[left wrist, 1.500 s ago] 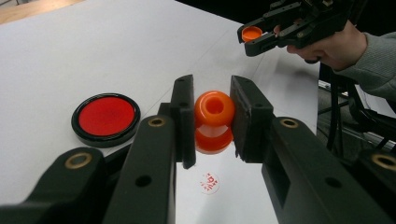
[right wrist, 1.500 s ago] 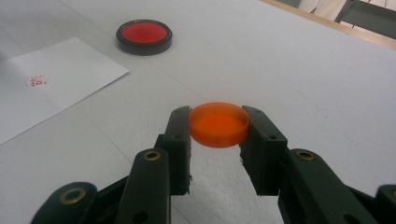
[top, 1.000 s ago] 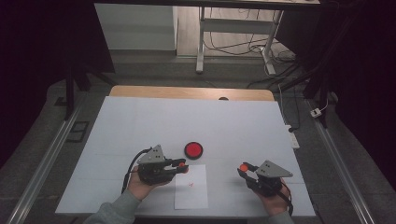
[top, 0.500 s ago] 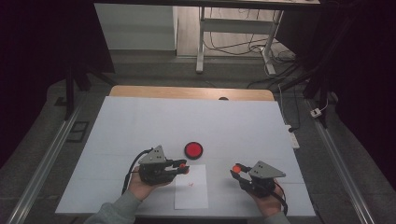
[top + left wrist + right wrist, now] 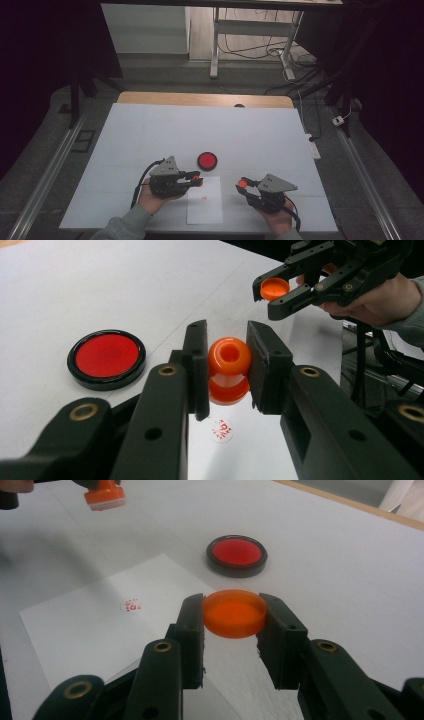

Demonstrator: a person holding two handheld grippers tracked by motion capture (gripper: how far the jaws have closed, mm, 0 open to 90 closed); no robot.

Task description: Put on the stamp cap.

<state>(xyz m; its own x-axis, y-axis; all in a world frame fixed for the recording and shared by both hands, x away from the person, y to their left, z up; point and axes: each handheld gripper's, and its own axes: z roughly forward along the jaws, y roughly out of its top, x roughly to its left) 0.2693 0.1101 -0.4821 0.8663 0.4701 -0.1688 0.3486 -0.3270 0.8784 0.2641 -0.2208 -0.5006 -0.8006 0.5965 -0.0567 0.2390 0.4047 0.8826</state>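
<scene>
Near the front edge of the table (image 5: 125,135), the person's two hands hold the grippers just above the white surface. The left gripper (image 5: 196,178) has its jaws closed tight on an orange stamp (image 5: 229,371), clamped by its knob and held over the sheet of paper (image 5: 205,200). That sheet lies at the front edge between the two hands and carries a small red stamp mark (image 5: 222,430) near its middle. The right gripper (image 5: 243,184), to the right of the paper, grips a round orange cap (image 5: 234,613) between its jaws, level and clear of the table, with its open side facing up in the left gripper view. Farther in, just beyond the paper's far edge and between the two grippers, a black-rimmed red ink pad (image 5: 206,160) sits on the table. The table's far edge shows a strip of bare wood (image 5: 200,99).
</scene>
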